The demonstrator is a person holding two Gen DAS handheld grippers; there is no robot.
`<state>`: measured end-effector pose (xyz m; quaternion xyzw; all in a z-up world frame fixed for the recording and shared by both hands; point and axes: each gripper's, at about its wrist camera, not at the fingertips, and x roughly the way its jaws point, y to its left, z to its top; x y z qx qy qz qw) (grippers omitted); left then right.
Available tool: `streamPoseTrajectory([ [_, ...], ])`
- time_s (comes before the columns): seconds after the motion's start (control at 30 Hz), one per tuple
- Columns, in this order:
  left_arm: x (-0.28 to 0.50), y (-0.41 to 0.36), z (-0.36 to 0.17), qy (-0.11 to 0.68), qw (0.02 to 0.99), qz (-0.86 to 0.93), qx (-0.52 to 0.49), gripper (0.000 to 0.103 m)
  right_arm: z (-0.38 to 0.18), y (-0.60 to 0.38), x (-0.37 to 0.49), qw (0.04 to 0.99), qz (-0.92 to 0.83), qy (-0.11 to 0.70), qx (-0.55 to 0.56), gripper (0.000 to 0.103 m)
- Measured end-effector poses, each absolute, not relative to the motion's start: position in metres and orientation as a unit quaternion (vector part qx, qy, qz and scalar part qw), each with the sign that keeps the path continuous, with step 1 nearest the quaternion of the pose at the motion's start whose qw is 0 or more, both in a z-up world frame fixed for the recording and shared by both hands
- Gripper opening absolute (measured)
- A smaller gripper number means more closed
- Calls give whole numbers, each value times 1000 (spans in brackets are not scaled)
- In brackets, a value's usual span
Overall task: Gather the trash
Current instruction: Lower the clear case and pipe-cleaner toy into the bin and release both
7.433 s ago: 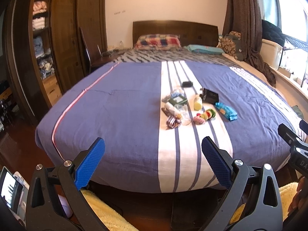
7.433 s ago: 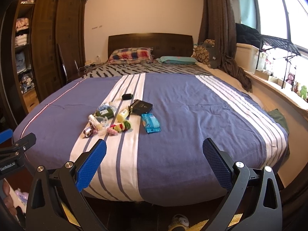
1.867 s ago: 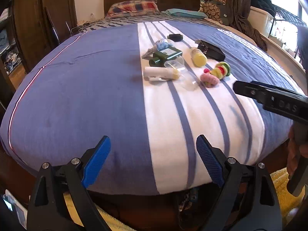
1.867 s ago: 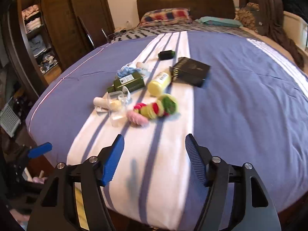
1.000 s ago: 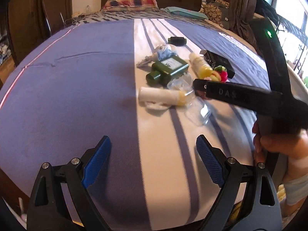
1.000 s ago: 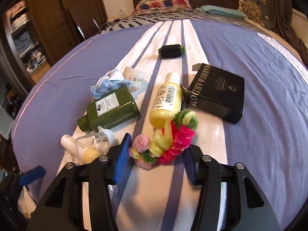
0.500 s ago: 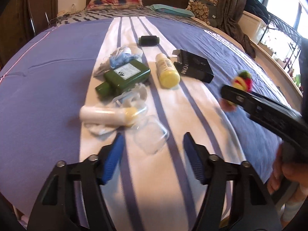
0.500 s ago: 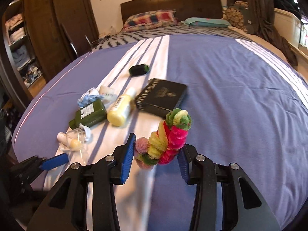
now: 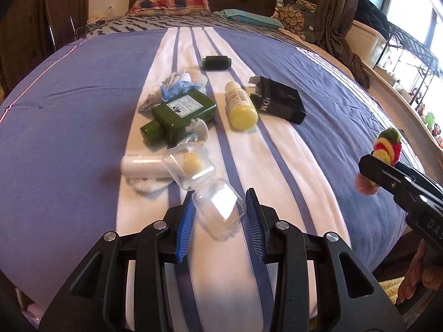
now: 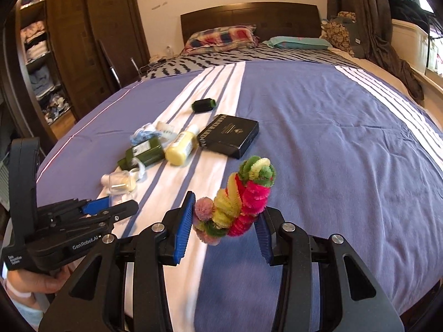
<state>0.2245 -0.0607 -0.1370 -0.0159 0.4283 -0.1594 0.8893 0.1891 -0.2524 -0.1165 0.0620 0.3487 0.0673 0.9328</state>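
My left gripper has closed around the near half of an open clear plastic case lying on the bed's white stripe; its other half holds a yellowish ball. My right gripper is shut on a bundle of pink, yellow and green pipe cleaners, lifted above the bed; it also shows in the left wrist view. On the bed lie a white tube, a green bottle, a yellow bottle, a black box, a dark small roll and a blue-white wad.
The bed has a blue cover with white stripes, pillows at the headboard. A dark wardrobe with shelves stands left. A window sill with clutter and a curtain run along the right side.
My left gripper moved forward and closed onto the clear case. My right gripper lifted the pipe-cleaner bundle off the bed and pulled back to the right.
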Motion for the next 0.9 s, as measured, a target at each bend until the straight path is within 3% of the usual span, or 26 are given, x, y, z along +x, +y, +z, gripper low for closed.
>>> streamPoseTrajectory([
  [0.6, 99, -42, -76, 361, 918, -161, 3, 35, -79, -229, 88, 946, 94, 307, 47, 42],
  [0.9, 45, -37, -74, 349, 922, -170, 8, 35, -82, -222, 32, 948, 92, 303, 40, 43],
])
